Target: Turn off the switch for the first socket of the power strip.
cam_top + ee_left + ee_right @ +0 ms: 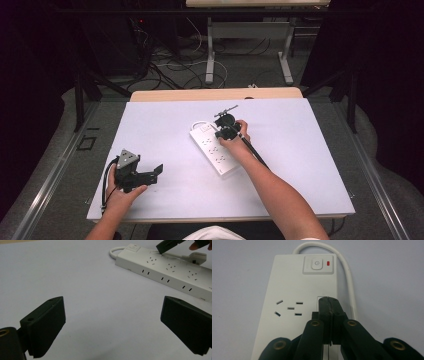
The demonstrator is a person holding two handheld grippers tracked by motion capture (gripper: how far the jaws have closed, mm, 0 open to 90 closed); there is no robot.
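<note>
no words, brands or numbers can be read. the one sign is a power symbol, a circle with a short stroke, on the switch button [316, 264] of the white power strip [287, 290], beside a small red indicator [328, 263].

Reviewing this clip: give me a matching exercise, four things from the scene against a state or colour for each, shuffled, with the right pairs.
Things:
1. left gripper
2. right gripper
3. power strip
4. lamp beside the strip's switch

States or colours:
A. red
B. jaws shut, tips over the strip
C. white, lying flat on the table
D. jaws wide open, nothing between them

Pairs: 1-D, 2-B, 3-C, 4-A
</note>
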